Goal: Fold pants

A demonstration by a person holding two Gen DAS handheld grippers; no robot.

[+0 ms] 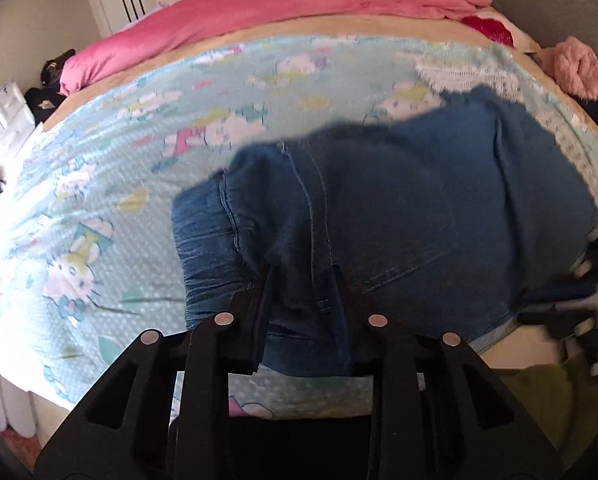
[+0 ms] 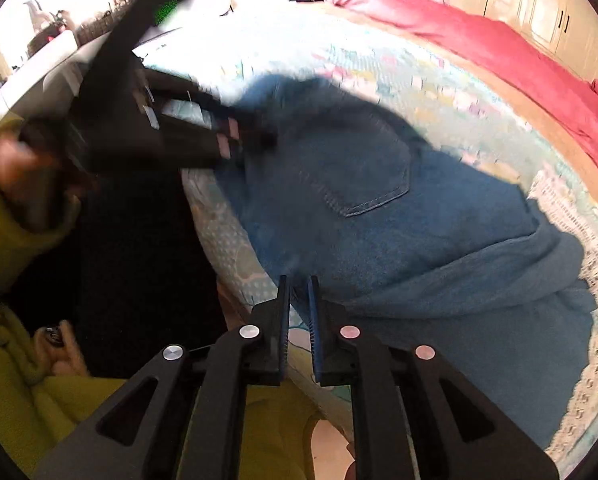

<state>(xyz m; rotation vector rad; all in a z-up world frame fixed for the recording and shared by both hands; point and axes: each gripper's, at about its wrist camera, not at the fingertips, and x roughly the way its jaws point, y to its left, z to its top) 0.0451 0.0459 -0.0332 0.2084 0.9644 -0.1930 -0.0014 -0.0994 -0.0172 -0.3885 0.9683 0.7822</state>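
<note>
Bed, near edge.
- Left: light-blue cartoon-print blanket (image 1: 111, 184) covered the bed, with a pink duvet (image 1: 299, 4) bunched along the far side.
- The pants (image 1: 399, 200), blue jeans, lay on that blanket close to its near edge. They lay seat up and roughly crosswise, with a loose fold running off to the right. Their near edge hung slightly over the bedside.
- Left gripper (image 1: 302, 270) was on the left end of the jeans, at the gathered waistband (image 1: 203, 232) beside a belt loop (image 1: 323, 304). A thick bunch of denim filled the gap between its fingers, so I read it as clamped on the pants.
- Middle: a back pocket (image 2: 371, 184) faced up, its stitching clear.
- Right gripper (image 2: 299, 280) was at the near hem of the seat, further right. Its jaws stood only a narrow slit apart with no cloth pinched between them. The tips just reached the denim edge.
- Much of both views was motion-blurred, and I could not tell where the legs ended.

Handling, my judgement:
- Denim is fairly heavy for cloth and limp rather than stiff. It will sag and drag on the blanket, but it isn't slippery or fragile.
- The seams, waistband and pocket rim are the thick, firm places and give the best bite. A single flat layer is hard to pick up and may bring the blanket with it.
- The right gripper should take the waistband, or a side seam level with the left grip, so the fold lifts evenly.
</note>
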